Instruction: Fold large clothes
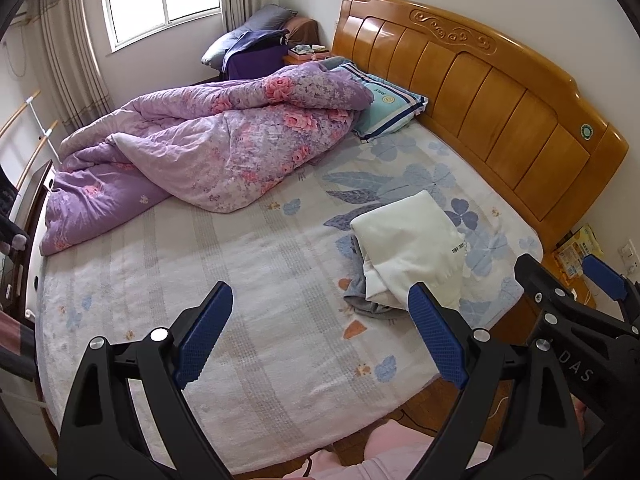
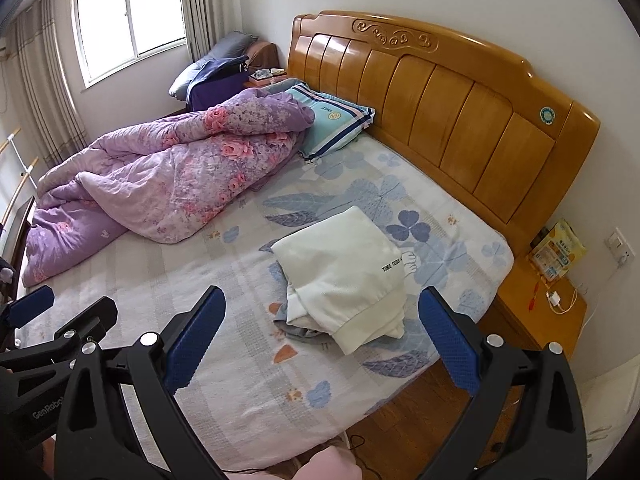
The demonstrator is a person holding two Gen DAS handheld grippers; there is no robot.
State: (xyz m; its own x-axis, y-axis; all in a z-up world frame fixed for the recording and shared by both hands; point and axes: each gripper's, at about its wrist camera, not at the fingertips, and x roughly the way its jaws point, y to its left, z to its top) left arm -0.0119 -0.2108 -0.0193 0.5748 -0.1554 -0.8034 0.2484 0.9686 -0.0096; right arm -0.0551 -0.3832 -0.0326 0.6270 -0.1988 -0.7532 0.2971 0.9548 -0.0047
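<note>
A white garment (image 2: pixel 340 276) lies folded into a rough rectangle on the bed (image 2: pixel 224 364) near the wooden headboard (image 2: pixel 440 112), on top of something grey (image 2: pixel 304 330), perhaps a second garment, which looks bunched rather than folded. This fits a pile just finished or one waiting to be opened out; I cannot tell which. The left gripper (image 1: pixel 320 336) and right gripper (image 2: pixel 320 340) hover side by side over the near edge of the bed, jaws wide apart and holding nothing.
</note>
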